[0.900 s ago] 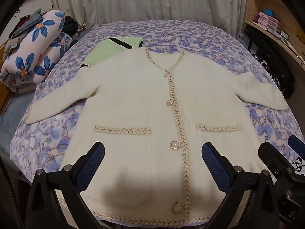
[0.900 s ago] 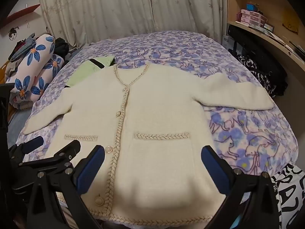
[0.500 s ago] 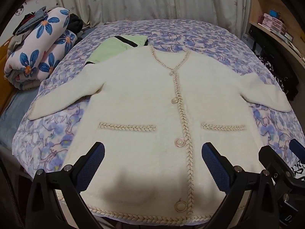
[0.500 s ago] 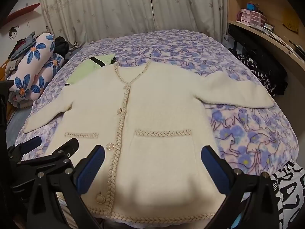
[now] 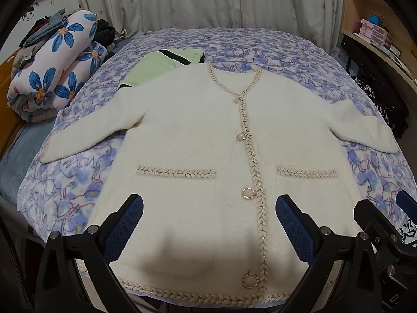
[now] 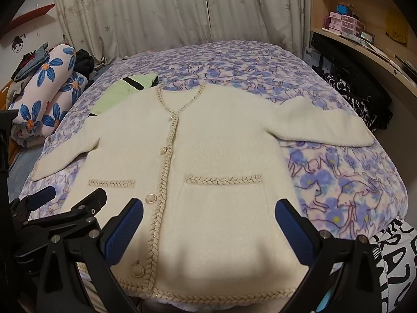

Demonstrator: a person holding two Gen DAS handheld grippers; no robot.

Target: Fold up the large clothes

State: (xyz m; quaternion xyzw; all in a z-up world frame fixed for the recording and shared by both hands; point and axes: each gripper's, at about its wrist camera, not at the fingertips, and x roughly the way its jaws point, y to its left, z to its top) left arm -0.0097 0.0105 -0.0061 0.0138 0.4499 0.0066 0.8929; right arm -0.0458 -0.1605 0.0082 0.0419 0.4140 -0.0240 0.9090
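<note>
A cream fluffy cardigan (image 5: pixel 198 140) with braided trim and pearl buttons lies flat, front up and buttoned, on the bed, sleeves spread to both sides. It also shows in the right wrist view (image 6: pixel 224 151). My left gripper (image 5: pixel 208 221) is open and empty, hovering above the cardigan's lower hem near the button line. My right gripper (image 6: pixel 208 221) is open and empty above the lower right pocket. The left gripper also shows at the lower left of the right wrist view (image 6: pixel 65 208).
The bed has a purple cat-print blanket (image 5: pixel 273 44). A light green garment (image 5: pixel 161 64) lies under the cardigan's left shoulder. A rolled flower-print quilt (image 5: pixel 54 70) sits at the left. A wooden desk and shelves (image 6: pixel 365 44) stand at the right, curtains behind.
Both grippers have pulled back and risen slightly, so the cardigan sits lower and farther in both views. The cardigan has not moved. Both grippers stay open.
</note>
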